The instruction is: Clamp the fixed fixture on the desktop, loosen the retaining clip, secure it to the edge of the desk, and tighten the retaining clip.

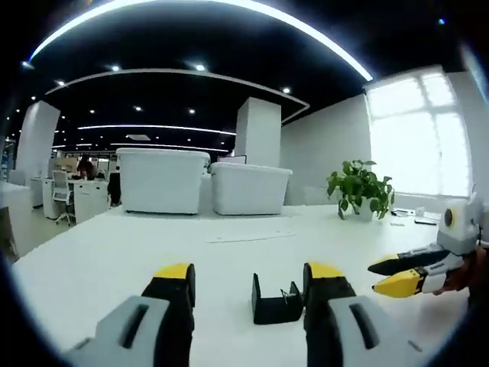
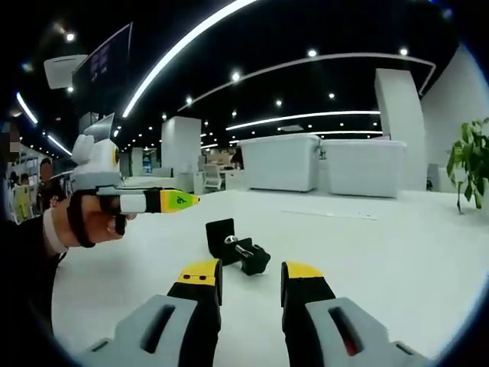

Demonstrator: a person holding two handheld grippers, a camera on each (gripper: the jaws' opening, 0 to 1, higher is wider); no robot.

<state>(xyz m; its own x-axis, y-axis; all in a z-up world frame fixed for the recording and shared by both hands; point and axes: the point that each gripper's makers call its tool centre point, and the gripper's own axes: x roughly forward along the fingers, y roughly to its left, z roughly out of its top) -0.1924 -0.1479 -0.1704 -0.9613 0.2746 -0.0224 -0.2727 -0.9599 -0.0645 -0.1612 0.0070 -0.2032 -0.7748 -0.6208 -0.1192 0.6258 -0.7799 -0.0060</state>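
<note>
A small black U-shaped clamp fixture with a metal screw (image 1: 276,301) lies on the white bench (image 1: 114,260), just ahead of your left gripper (image 1: 250,277), whose yellow-tipped jaws stand apart and empty. From your right gripper (image 2: 248,274), jaws likewise apart, the fixture sits just beyond the tips. Two white lidded bins (image 1: 162,180) and a potted green plant (image 1: 361,187) stand farther back.

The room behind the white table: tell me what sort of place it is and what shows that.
Most likely an open-plan office. Behind the white table stand desks with an office chair, curved strip lights cross a dark ceiling, and a potted plant sits near a bright window. Two white bins stand at the table's far edge.
</note>
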